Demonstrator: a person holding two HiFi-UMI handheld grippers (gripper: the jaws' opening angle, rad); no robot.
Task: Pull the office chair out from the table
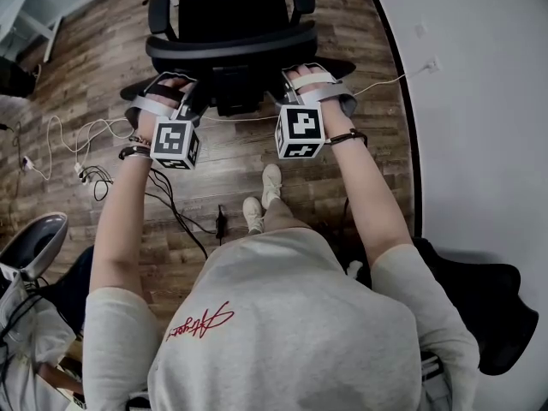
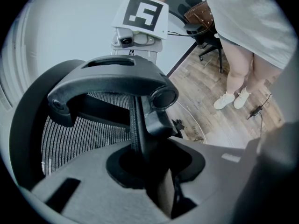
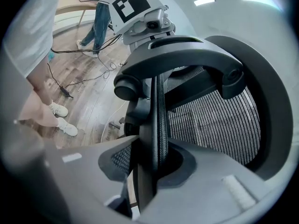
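The black office chair (image 1: 231, 24) stands on the wood floor at the top middle of the head view, its back turned toward me. My left gripper (image 1: 174, 94) is shut on the left side of the backrest rim, and my right gripper (image 1: 306, 82) is shut on the right side. In the left gripper view, the left gripper (image 2: 145, 167) pinches the mesh backrest edge (image 2: 136, 125) below the curved head support (image 2: 112, 80). The right gripper view shows the right gripper (image 3: 154, 160) clamped on the backrest edge (image 3: 159, 115) in the same way.
A white table (image 1: 488, 101) with a curved edge fills the right side. Cables (image 1: 81, 148) trail over the floor at left. Another black chair (image 1: 484, 311) sits at lower right and a grey seat (image 1: 34, 242) at lower left. My shoes (image 1: 261, 199) stand behind the chair.
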